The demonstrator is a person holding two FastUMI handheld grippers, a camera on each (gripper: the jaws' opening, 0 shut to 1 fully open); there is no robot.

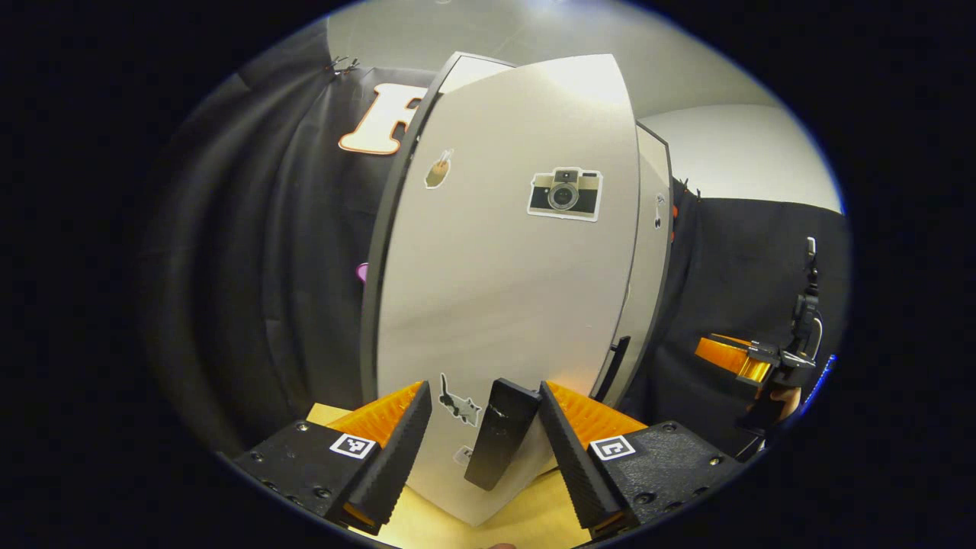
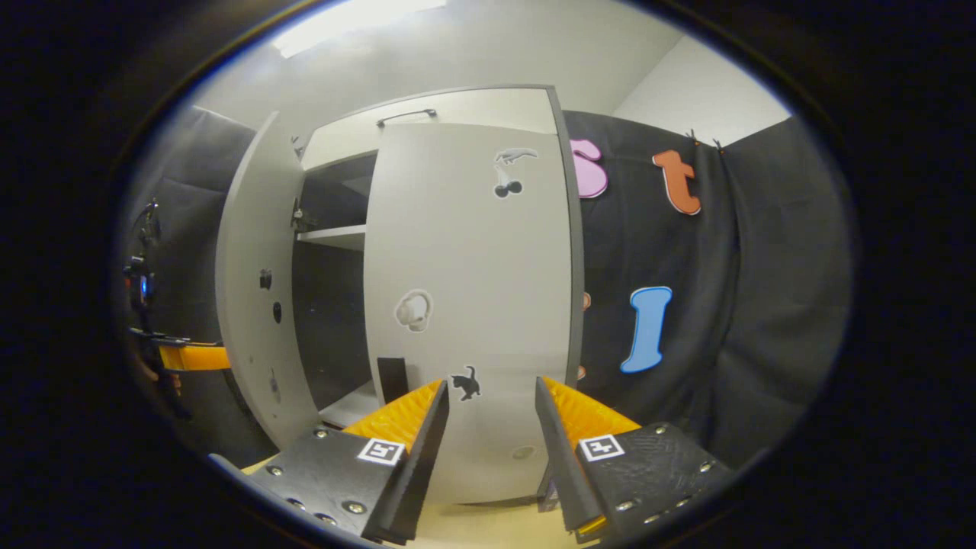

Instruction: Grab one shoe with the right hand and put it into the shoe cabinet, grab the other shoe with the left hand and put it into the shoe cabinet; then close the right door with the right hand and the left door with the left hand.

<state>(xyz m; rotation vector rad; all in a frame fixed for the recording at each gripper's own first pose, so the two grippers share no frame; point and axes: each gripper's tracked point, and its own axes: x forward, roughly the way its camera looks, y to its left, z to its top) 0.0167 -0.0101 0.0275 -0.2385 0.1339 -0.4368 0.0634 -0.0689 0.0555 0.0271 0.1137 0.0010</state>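
The shoe cabinet's left door [image 1: 503, 290], pale with a camera sticker, stands close in front of me in the left gripper view. My left gripper [image 1: 488, 431] is open, and the door's black handle [image 1: 499, 431] lies between its fingers without being pressed. In the right gripper view the right door [image 2: 473, 305] is shut against the cabinet. The left door [image 2: 252, 290] hangs ajar, showing a dark inside and a shelf [image 2: 335, 236]. My right gripper [image 2: 492, 415] is open and holds nothing, a little way back from the right door's lower part.
Black cloth walls flank the cabinet on both sides. The right gripper [image 1: 755, 366], held by a hand, shows far right in the left gripper view. The left gripper [image 2: 183, 357] shows at the far left of the right gripper view. A light wooden floor [image 1: 526, 518] lies under the cabinet.
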